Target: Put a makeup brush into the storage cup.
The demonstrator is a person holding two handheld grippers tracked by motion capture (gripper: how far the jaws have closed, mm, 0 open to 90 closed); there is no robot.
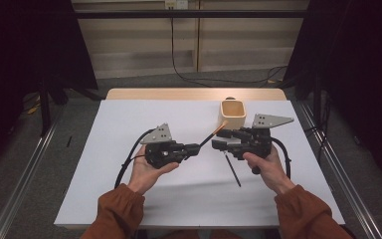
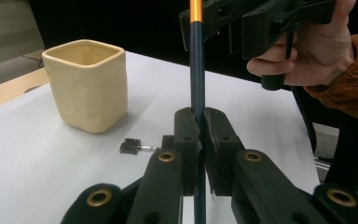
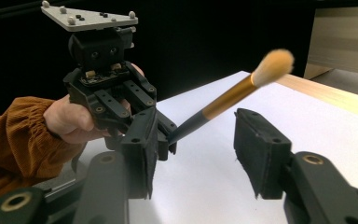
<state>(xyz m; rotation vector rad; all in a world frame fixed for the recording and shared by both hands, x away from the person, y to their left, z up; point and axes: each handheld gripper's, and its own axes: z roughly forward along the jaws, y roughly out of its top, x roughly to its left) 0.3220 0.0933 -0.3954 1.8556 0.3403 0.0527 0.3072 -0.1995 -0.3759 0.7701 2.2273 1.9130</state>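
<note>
Handover step: my left tool (image 1: 195, 148) clamps the brush (image 1: 214, 133); my right tool (image 1: 219, 140), jaws apart around it, must close next.

Dim surroundings, evenly lit, bristles blurred

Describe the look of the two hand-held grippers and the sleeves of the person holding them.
Both the left gripper and the right gripper are black, with blocky jaws on linked arms pinned by brass-ringed pivots. Each carries a grey three-cornered plate on top, studded with small balls, and trails a black cable. The person's sleeves are rust-orange corduroy, gathered at the cuff.
</note>
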